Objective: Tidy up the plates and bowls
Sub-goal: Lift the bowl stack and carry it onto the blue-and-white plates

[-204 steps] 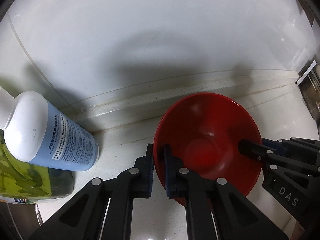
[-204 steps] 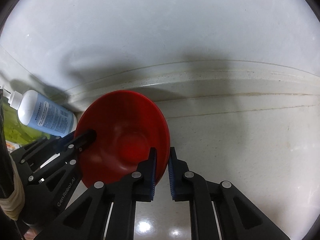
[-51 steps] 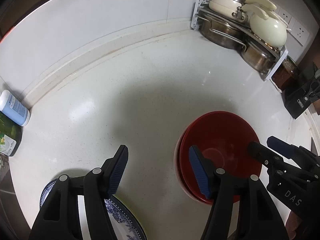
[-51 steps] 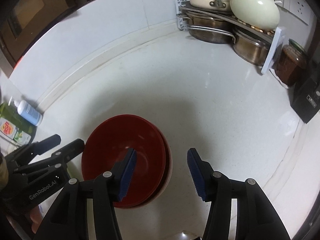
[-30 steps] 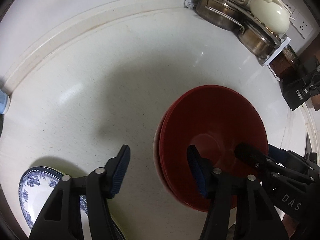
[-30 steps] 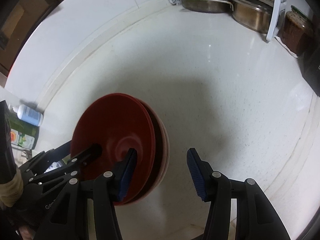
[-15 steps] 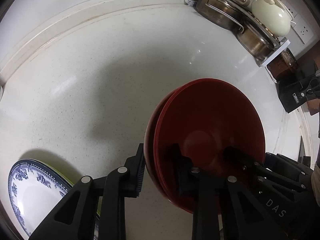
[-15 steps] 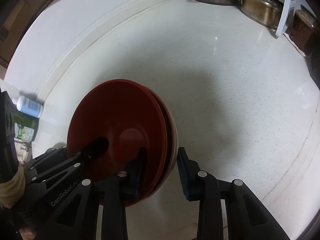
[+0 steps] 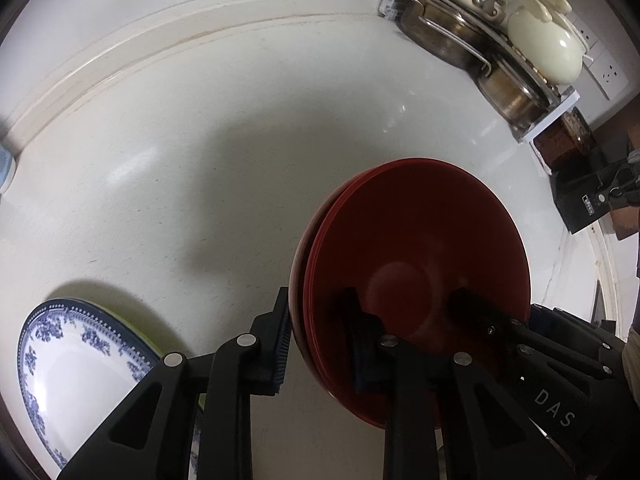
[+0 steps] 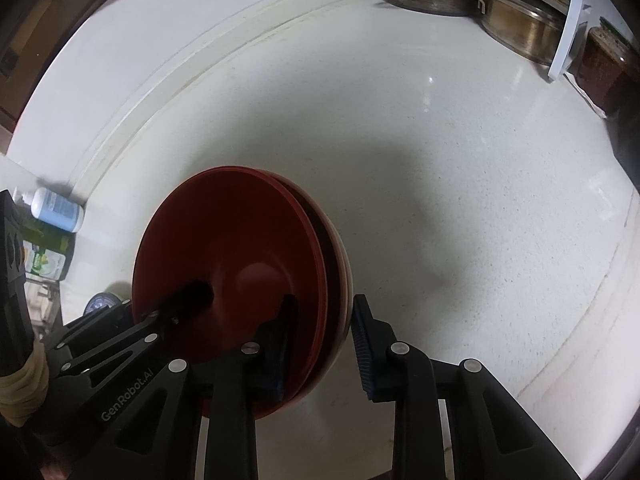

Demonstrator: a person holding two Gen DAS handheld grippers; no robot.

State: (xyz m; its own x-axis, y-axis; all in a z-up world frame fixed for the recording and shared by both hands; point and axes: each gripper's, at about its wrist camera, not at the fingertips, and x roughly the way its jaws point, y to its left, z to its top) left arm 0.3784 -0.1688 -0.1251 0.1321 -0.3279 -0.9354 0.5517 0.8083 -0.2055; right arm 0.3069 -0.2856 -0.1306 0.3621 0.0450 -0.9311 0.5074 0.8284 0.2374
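**Both grippers clamped on opposite rims of the stacked red bowls**

A pale speckled countertop (image 9: 208,184) filled both wrist views, bounded at the far side by a cream backsplash ledge (image 9: 168,44). In the far right corner stood a white rack (image 9: 548,116) loaded with steel pots (image 9: 436,36) and a cream lidded pot (image 9: 544,52). A dark jar (image 10: 608,68) sat just beside the rack's end.

The red bowls (image 9: 416,264), nested one inside another, sat in the middle of the counter, well apart from the rack. The stack appeared tilted in both views, though whether it rested on the counter or was lifted clear could not be told.

The left gripper (image 9: 316,340) had its jaws drawn close on the stack's left rim, one finger outside against the bowl wall and the other inside the top bowl. The right gripper (image 10: 320,340) was closing on the opposite rim, with one finger inside the bowl; its outer pad (image 10: 362,344) stood just beside the stack's wall, and the rim lay between the pads.

A blue-and-white patterned plate (image 9: 76,364) lay near the left gripper, on a green-edged plate beneath it. At the far left, by the wall, a blue-labelled white bottle (image 10: 56,210) stood beside a green-labelled bottle (image 10: 44,256).
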